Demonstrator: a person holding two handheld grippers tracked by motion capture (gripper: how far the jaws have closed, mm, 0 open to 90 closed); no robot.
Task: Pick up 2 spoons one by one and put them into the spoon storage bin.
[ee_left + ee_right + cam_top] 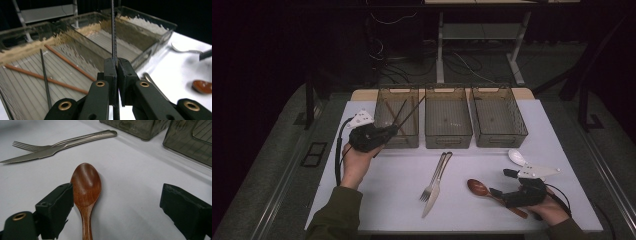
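My left gripper (pixel 393 131) (pixel 117 63) is shut on a thin black chopstick (pixel 414 108) (pixel 113 27), held slanting over the front of the left bin (pixel 384 142). That bin (pixel 15 53) holds two brown chopsticks (pixel 67 62) and one black chopstick (pixel 45 75). My right gripper (pixel 503 182) (pixel 117 195) rests open at the table's front right. A wooden spoon (pixel 478 188) (pixel 86 185) lies on the table between its jaws, its bowl close beside one jaw, with no pad pressing on it.
Three clear bins stand in a row at the back: left, middle (pixel 448 143) and right (pixel 500 143). A fork (pixel 430 189) (pixel 30 145) and a knife (pixel 432 201) (pixel 27 157) lie together mid-table. A white spoon (pixel 516 156) (pixel 180 48) lies right of centre.
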